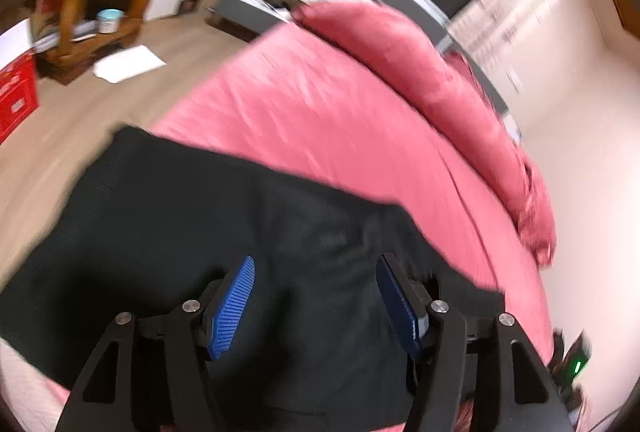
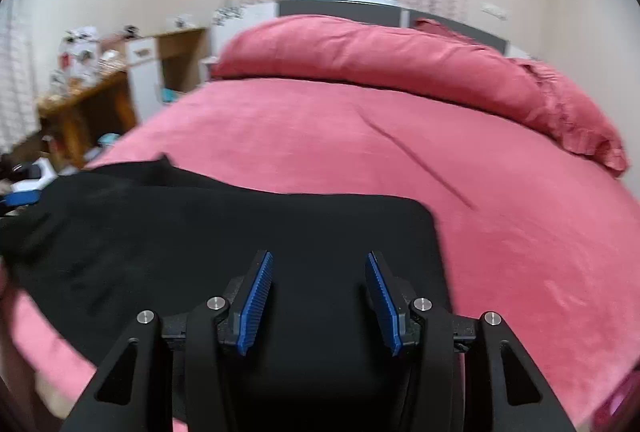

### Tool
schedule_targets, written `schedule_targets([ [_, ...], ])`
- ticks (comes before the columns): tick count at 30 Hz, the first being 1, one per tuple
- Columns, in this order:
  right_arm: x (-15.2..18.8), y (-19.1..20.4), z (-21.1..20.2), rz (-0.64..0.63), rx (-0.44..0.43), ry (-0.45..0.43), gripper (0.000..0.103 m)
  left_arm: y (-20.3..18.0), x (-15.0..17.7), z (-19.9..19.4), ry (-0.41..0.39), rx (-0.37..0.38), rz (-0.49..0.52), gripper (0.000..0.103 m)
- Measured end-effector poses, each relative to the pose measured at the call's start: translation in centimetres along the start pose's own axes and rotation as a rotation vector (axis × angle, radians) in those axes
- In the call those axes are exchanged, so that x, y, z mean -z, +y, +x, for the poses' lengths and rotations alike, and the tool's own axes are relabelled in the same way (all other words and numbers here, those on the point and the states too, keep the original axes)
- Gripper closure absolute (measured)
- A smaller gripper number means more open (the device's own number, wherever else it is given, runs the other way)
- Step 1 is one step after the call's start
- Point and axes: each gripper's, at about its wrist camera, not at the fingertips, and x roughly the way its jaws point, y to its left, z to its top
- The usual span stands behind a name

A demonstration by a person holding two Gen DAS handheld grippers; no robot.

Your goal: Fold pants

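Fingers (image 2: 256, 302) of both grippers are hanging spread and empty over the black pants (image 2: 224, 232), which are looking soft, light and floppy on the pink bed (image 2: 500, 224), so gripping a near hem edge seems best.

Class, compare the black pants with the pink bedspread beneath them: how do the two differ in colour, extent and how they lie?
The pants are black; the bedspread is pink. The pants cover only the near part of the bed; the bedspread spreads across all of it. The pants' left side is rumpled, whereas the bedspread lies mostly smooth with one long crease. Both are soft cloth lying flat on the bed.
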Motion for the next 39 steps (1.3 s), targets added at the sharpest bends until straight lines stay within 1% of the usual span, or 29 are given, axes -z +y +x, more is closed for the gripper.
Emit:
schedule_targets([
  [2,0.0,0.2,0.0,0.033,-0.114,0.004,0.054,1.2,-1.7,-1.2,-0.033,-0.016,-0.054,0.038],
  [3,0.1,0.3,0.2,0.054,-0.196,0.019,0.054,2.2,-2.4,-2.1,-0.049,-0.025,-0.077,0.038],
  [4,0.3,0.4,0.5,0.060,-0.238,0.032,0.054,2.5,-2.9,-2.3,-0.059,-0.034,-0.088,0.038],
  [5,0.5,0.8,0.7,0.047,-0.255,0.045,0.054,3.4,-3.4,-3.0,-0.075,-0.052,-0.104,0.038],
  [7,0.8,1.7,1.3,0.004,-0.244,0.083,0.054,5.1,-3.8,-4.2,-0.093,-0.098,-0.121,0.037],
  [9,1.2,2.1,2.3,-0.007,-0.241,0.129,0.054,7.5,-4.0,-5.5,-0.106,-0.163,-0.142,0.037],
  [10,1.3,2.0,2.6,-0.001,-0.241,0.139,0.054,8.9,-4.0,-5.9,-0.101,-0.196,-0.164,0.037],
  [12,1.4,1.6,2.7,0.025,-0.258,0.143,0.054,11.4,-3.7,-5.9,-0.077,-0.223,-0.208,0.037],
  [13,1.4,1.5,2.7,0.035,-0.263,0.143,0.054,12.7,-3.5,-5.7,-0.048,-0.224,-0.244,0.037],
  [16,1.6,1.2,2.9,0.048,-0.268,0.147,0.054,15.0,-2.9,-5.1,0.014,-0.174,-0.307,0.037],
  [17,1.6,1.3,2.9,0.045,-0.266,0.148,0.054,15.5,-2.7,-4.5,0.046,-0.147,-0.327,0.037],
  [20,1.5,1.2,3.1,0.043,-0.266,0.150,0.054,16.2,-2.0,-3.8,0.084,-0.095,-0.341,0.036],
  [23,1.6,1.1,3.1,0.049,-0.271,0.150,0.054,16.1,-1.3,-3.4,0.103,-0.111,-0.342,0.036],
  [27,1.6,1.0,3.1,0.050,-0.272,0.152,0.054,15.4,-0.8,-2.4,0.154,-0.116,-0.343,0.036],
  [31,1.6,1.0,3.2,0.050,-0.273,0.152,0.054,15.4,-0.1,-1.5,0.228,-0.083,-0.367,0.039],
  [32,1.6,1.0,3.2,0.050,-0.273,0.152,0.054,15.3,0.1,-1.3,0.238,-0.076,-0.369,0.040],
  [33,1.6,1.0,3.2,0.051,-0.273,0.152,0.054,15.1,0.2,-1.2,0.234,-0.089,-0.363,0.048],
  [34,1.6,1.0,3.1,0.051,-0.273,0.152,0.054,14.9,0.3,-1.2,0.228,-0.117,-0.342,0.064],
  [35,1.6,1.0,3.1,0.051,-0.273,0.152,0.054,14.8,0.3,-1.3,0.226,-0.140,-0.325,0.070],
  [36,1.6,1.0,3.1,0.051,-0.273,0.153,0.054,14.8,0.3,-1.4,0.220,-0.142,-0.320,0.074],
  [37,1.6,1.0,3.1,0.050,-0.272,0.153,0.054,14.7,0.2,-1.7,0.204,-0.122,-0.324,0.079],
  [38,1.6,1.0,3.1,0.051,-0.272,0.153,0.054,14.6,0.1,-2.1,0.176,-0.080,-0.338,0.082],
  [39,1.6,1.0,3.1,0.051,-0.273,0.153,0.054,14.5,-0.1,-2.2,0.161,-0.064,-0.344,0.083],
])
